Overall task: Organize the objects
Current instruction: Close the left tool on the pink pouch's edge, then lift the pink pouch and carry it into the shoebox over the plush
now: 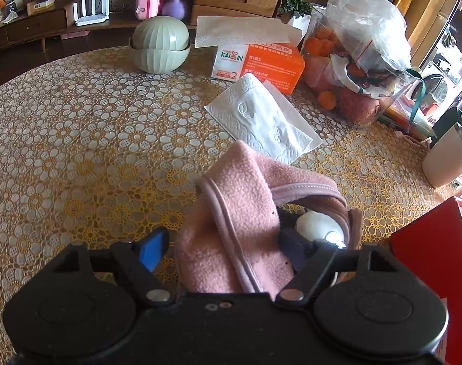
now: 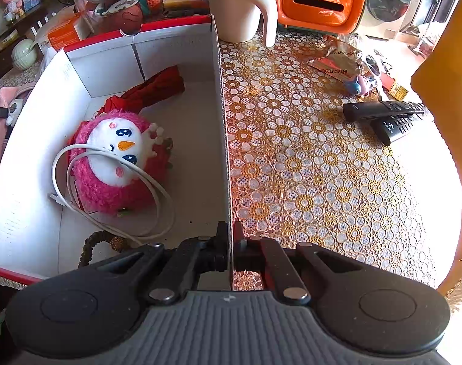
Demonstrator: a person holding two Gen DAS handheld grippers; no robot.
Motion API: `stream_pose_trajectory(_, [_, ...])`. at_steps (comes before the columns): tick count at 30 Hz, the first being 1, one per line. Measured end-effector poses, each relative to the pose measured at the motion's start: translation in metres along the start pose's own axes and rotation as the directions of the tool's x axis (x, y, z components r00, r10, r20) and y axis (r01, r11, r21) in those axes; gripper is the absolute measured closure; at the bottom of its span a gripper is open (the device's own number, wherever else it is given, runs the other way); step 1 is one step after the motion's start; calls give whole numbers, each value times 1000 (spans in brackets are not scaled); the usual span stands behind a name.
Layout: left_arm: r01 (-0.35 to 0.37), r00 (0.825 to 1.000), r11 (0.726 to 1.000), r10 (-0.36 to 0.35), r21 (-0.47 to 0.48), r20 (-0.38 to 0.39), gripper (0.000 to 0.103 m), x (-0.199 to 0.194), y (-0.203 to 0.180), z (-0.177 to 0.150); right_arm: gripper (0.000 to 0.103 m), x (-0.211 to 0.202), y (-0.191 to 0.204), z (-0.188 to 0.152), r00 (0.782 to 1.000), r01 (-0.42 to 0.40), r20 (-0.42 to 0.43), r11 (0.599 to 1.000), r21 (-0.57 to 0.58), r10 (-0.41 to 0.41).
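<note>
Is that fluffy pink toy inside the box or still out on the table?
Inside: the pink toy lies on the box floor, a white cable looped over it.

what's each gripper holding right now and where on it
The right gripper is shut on the box, pinching its side wall at the rim. The left gripper straddles the pink fleece item, not clearly clamped.

Pink fleece cloth (image 1: 231, 231) matt, fuzzy; tissue (image 1: 261, 121) embossed paper; box (image 2: 124, 54) matt cardboard; plush (image 2: 115, 164) shaggy.
</note>
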State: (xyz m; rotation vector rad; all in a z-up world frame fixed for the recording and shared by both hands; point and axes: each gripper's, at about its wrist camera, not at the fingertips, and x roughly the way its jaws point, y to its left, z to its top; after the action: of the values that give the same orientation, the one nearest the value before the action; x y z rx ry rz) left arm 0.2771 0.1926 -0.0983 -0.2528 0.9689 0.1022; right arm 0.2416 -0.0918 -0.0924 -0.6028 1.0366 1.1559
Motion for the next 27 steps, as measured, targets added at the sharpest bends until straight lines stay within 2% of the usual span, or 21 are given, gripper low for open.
stream_pose_trajectory(1, [6, 1000, 1000, -6, 3, 3, 33, -1, -1, 0, 101, 0, 0, 0, 1000, 0, 1, 1000, 0, 0])
stream_pose_trajectory(3, [17, 1000, 1000, -17, 13, 7, 49, -4, -5, -1, 101, 0, 0, 0, 1000, 1, 3, 1000, 1, -1])
stream_pose_trajectory(4, [18, 1000, 1000, -19, 17, 12, 53, -6, -7, -1, 101, 0, 0, 0, 1000, 1, 3, 1000, 2, -1])
stream_pose_trajectory(6, [26, 999, 999, -27, 30, 21, 71, -11, -11, -1, 101, 0, 0, 0, 1000, 1, 3, 1000, 1, -1])
stream_pose_trajectory(9, [24, 999, 998, -26, 53, 35, 81, -21, -18, -1, 101, 0, 0, -1, 1000, 2, 3, 1000, -5, -2])
stream_pose_trajectory(15, [22, 998, 992, -28, 125, 52, 89, -46, -43, -3, 101, 0, 1, -1, 1000, 6, 7, 1000, -17, -6])
stream_pose_trajectory(27, [32, 983, 955, -84, 294, 166, 90, -129, -107, -12, 101, 0, 3, -2, 1000, 8, 15, 999, -33, -8])
